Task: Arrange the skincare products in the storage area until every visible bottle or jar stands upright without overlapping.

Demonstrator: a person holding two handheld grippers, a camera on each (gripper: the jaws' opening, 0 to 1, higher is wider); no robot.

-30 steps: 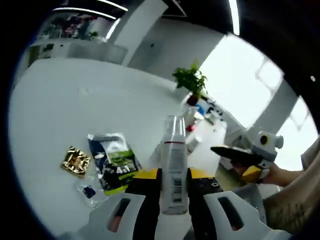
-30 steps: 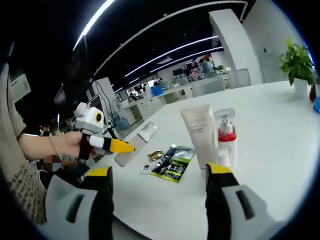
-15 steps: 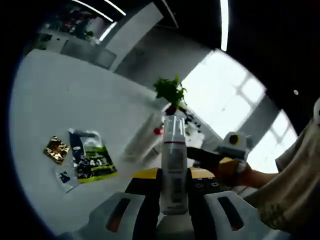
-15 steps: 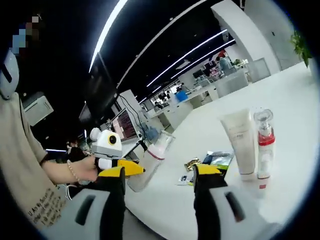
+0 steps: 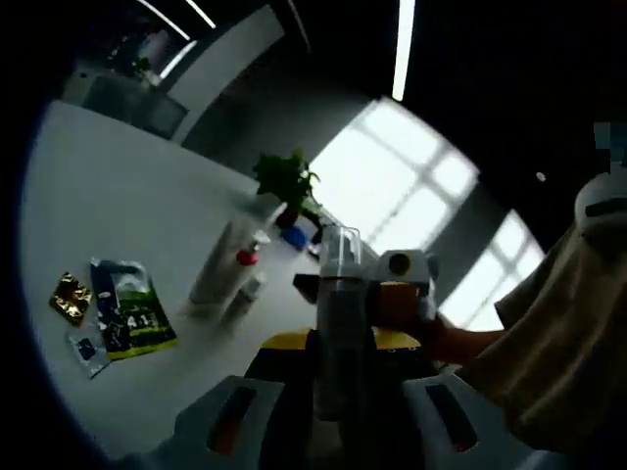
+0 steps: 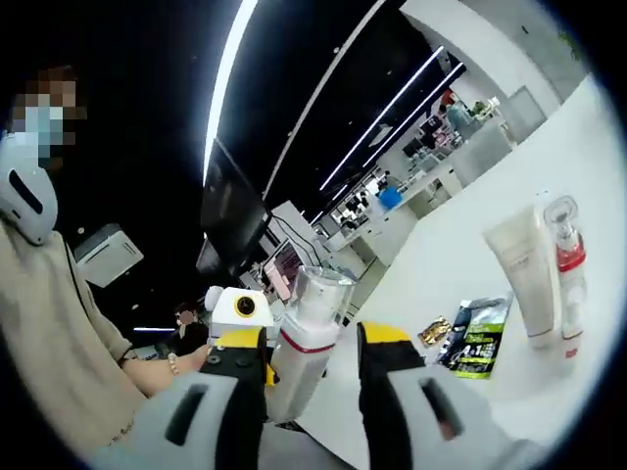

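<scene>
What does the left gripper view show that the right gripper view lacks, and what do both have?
Left gripper view alone: a potted plant and bright windows behind the table.

Right gripper view alone: a dark monitor and distant office desks.

Both: the clear-capped bottle held in the left gripper, the upright white tube beside the red-collared bottle, and the green sachet on the white table.

Only "4:1" can be made out — on the green sachet (image 5: 132,311).
</scene>
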